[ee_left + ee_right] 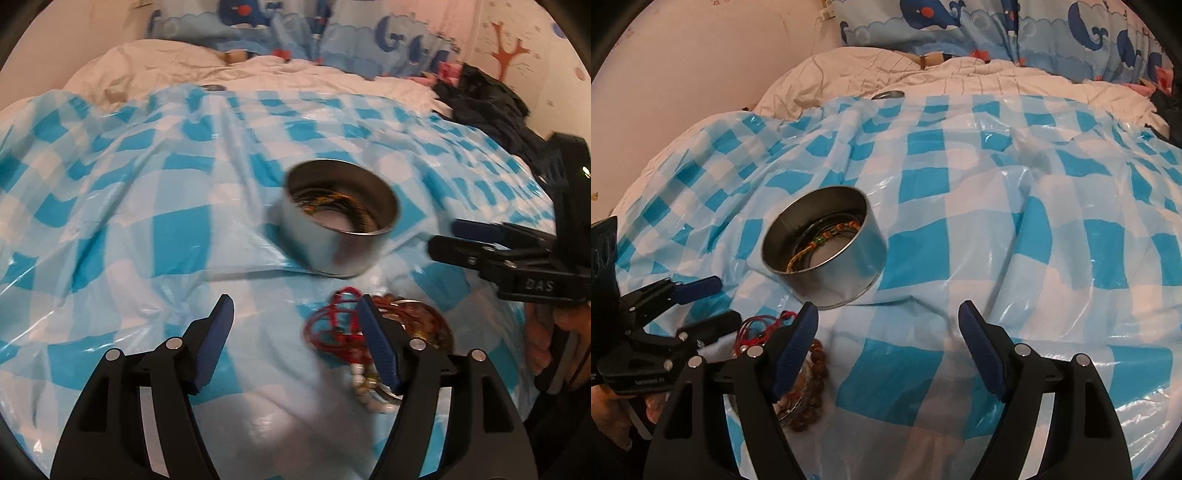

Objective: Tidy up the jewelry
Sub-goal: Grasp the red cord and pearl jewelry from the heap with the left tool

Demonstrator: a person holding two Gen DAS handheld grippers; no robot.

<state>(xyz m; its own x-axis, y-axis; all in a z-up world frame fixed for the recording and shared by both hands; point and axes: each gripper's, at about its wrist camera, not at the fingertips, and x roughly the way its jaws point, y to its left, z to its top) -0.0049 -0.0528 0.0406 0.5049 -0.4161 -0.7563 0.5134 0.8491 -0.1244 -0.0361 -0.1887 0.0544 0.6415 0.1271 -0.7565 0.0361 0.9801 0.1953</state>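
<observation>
A round metal tin [341, 218] [827, 245] stands on a blue and white checked sheet and holds a braided bracelet [822, 242]. In front of it lies a pile of jewelry: a red cord bracelet [328, 325] [757, 330], a brown bead bracelet [816, 373] and white beads [365, 384]. My left gripper [295, 310] is open, its right finger over the pile. My right gripper [886, 317] is open and empty, to the right of the pile. In the left wrist view it [443, 240] sits just right of the tin.
The checked plastic sheet [997, 221] covers a bed with a white duvet [155, 62]. Whale-print pillows [942, 22] lie at the far end. Dark clothing [487, 99] is at the far right. A small metal lid [887, 95] rests at the sheet's far edge.
</observation>
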